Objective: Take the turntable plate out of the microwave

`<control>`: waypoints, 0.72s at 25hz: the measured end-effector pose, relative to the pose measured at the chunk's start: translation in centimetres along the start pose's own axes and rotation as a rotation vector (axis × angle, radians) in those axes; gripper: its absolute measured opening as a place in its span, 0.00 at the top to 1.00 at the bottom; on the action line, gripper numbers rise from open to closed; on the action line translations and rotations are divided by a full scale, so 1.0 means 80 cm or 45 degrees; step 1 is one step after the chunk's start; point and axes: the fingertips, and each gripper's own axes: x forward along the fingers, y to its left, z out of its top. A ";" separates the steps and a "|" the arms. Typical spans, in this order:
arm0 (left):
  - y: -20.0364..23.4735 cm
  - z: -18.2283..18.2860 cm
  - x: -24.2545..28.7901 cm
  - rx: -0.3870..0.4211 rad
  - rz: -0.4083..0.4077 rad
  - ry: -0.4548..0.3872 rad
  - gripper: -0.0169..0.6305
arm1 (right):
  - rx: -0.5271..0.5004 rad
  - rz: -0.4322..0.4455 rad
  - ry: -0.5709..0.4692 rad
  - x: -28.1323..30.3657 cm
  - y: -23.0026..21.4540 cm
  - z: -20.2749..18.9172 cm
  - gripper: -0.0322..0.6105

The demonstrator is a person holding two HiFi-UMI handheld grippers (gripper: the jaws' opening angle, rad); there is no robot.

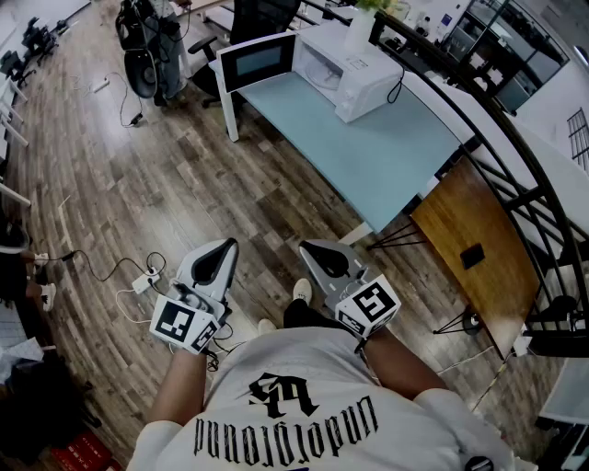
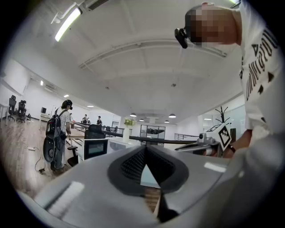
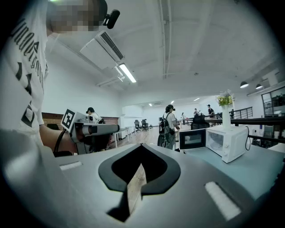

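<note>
The white microwave (image 1: 354,74) stands at the far end of a light blue table (image 1: 386,156), with its door (image 1: 258,60) swung open to the left. The cavity shows pale and I cannot make out the turntable plate inside it. The microwave (image 3: 228,141) and its open door (image 3: 192,139) also show in the right gripper view, well ahead. Both grippers are held close to the person's chest, far short of the table. My left gripper (image 1: 225,245) (image 2: 146,148) is shut with nothing in it. My right gripper (image 1: 308,246) (image 3: 141,147) is shut and empty too.
A brown wooden side table (image 1: 479,248) stands right of the blue table, with a black railing (image 1: 515,147) beyond. A vase of flowers (image 1: 363,23) sits behind the microwave. A person with a backpack (image 1: 152,46) and an office chair (image 1: 253,18) are further back. Cables and a power strip (image 1: 143,281) lie on the floor.
</note>
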 end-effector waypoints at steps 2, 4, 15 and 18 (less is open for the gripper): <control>0.003 -0.002 0.010 -0.005 0.006 0.003 0.90 | -0.010 0.002 0.007 0.003 -0.011 0.002 0.95; 0.008 -0.003 0.023 -0.011 0.010 0.004 0.90 | -0.005 0.005 0.010 0.007 -0.025 0.002 0.95; 0.038 -0.005 0.147 -0.055 0.064 -0.020 0.90 | -0.030 0.123 -0.004 0.040 -0.143 0.024 0.95; 0.066 0.007 0.163 -0.138 0.128 -0.072 0.90 | -0.075 0.149 -0.004 0.050 -0.167 0.037 0.95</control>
